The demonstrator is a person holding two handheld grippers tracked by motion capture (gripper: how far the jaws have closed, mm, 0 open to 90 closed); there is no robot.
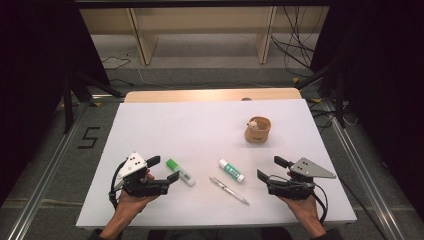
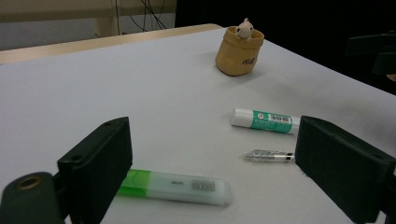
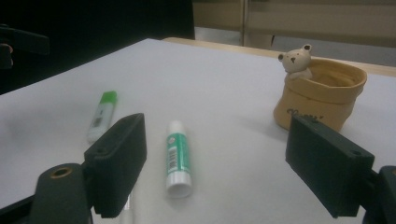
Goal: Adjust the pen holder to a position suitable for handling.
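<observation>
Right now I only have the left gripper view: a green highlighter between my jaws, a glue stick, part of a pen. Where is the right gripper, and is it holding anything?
Observer: In the high view the right gripper sits near the table's front right, jaws open, holding nothing.
Operator: The pen is cut off by my jaw. How does it lie?
Observer: The pen lies whole and flat, slanting between the highlighter and the glue stick, toward the front edge.
Operator: Anything inside the tan pot?
Observer: The right gripper view looks partly into the pot: the part of the inside it shows looks empty, and a small bear figure perches on the rim.
</observation>
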